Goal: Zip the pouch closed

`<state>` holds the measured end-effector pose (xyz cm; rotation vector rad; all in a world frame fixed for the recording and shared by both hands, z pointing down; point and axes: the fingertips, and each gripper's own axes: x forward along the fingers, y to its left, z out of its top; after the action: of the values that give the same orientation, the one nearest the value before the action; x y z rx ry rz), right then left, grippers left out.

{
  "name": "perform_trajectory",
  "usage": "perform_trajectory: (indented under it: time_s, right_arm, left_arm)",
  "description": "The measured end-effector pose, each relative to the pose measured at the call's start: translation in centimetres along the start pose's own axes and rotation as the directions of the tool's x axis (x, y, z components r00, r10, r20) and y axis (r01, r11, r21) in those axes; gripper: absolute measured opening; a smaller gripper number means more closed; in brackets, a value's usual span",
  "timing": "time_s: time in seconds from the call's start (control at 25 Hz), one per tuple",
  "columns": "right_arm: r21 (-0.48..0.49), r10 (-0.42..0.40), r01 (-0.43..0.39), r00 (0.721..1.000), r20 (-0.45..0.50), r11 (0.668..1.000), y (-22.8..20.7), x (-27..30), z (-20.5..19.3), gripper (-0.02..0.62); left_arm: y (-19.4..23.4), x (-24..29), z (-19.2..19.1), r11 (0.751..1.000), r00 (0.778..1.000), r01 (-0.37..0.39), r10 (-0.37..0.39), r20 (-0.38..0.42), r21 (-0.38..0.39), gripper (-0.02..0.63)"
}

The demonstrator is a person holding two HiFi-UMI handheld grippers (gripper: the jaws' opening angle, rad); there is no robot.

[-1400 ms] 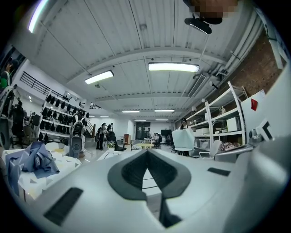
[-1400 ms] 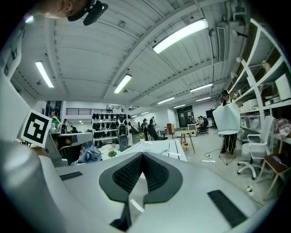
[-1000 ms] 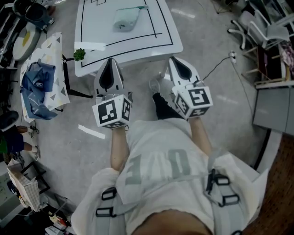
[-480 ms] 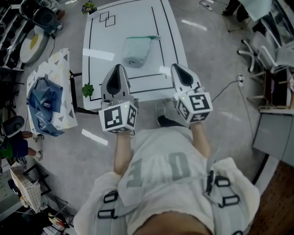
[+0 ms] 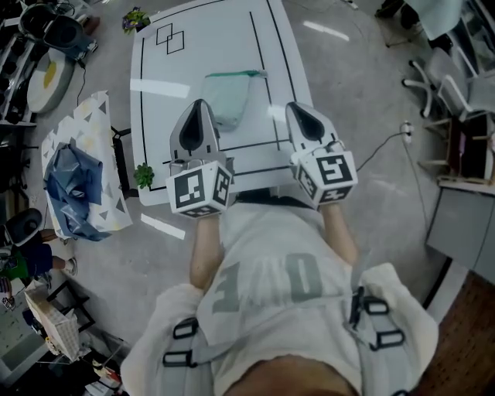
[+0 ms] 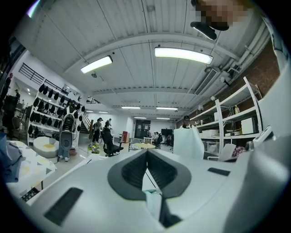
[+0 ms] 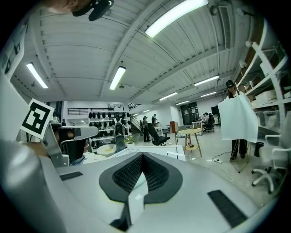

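Observation:
A pale green pouch point(image 5: 228, 97) lies on the white table point(image 5: 174, 85), which is marked with black lines. The pouch's dark green zipper edge is on its far side. In the head view my left gripper point(image 5: 196, 107) reaches over the table's near edge, its tip just left of the pouch. My right gripper point(image 5: 297, 108) is level with it, to the right of the pouch. Both are shut with nothing between the pads. The left gripper view shows the left gripper point(image 6: 146, 154) with its jaws together. The right gripper point(image 7: 142, 157) looks the same in its own view.
A small green plant point(image 5: 143, 175) sits by the table's left near corner, another plant point(image 5: 137, 17) at the far left corner. A patterned sheet with a blue bag point(image 5: 73, 182) lies on the floor at the left. Office chairs point(image 5: 437, 73) and a floor cable point(image 5: 387, 143) are at the right.
The person has walked up to the table. Both shut grippers have moved forward from short of it to over its near edge, either side of the pouch.

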<state>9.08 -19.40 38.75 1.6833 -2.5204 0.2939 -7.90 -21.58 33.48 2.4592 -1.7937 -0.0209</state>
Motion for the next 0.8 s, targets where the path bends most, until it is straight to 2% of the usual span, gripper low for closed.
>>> perform_trajectory:
  time_s: [0.24, 0.8]
  right_arm:
    - [-0.011, -0.007, 0.007, 1.0, 0.012, 1.0, -1.0, 1.6, 0.7, 0.006]
    - [-0.015, 0.038, -0.038, 0.999, 0.002, 0.999, -0.9, 4.3, 0.0, 0.008]
  left_arm:
    - [0.1, 2.1, 0.0, 1.0, 1.0, 0.01, -0.01, 0.002, -0.002, 0.008]
    - [1.8, 2.7, -0.1, 0.999, 0.999, -0.039, 0.039, 0.012, 0.006, 0.008]
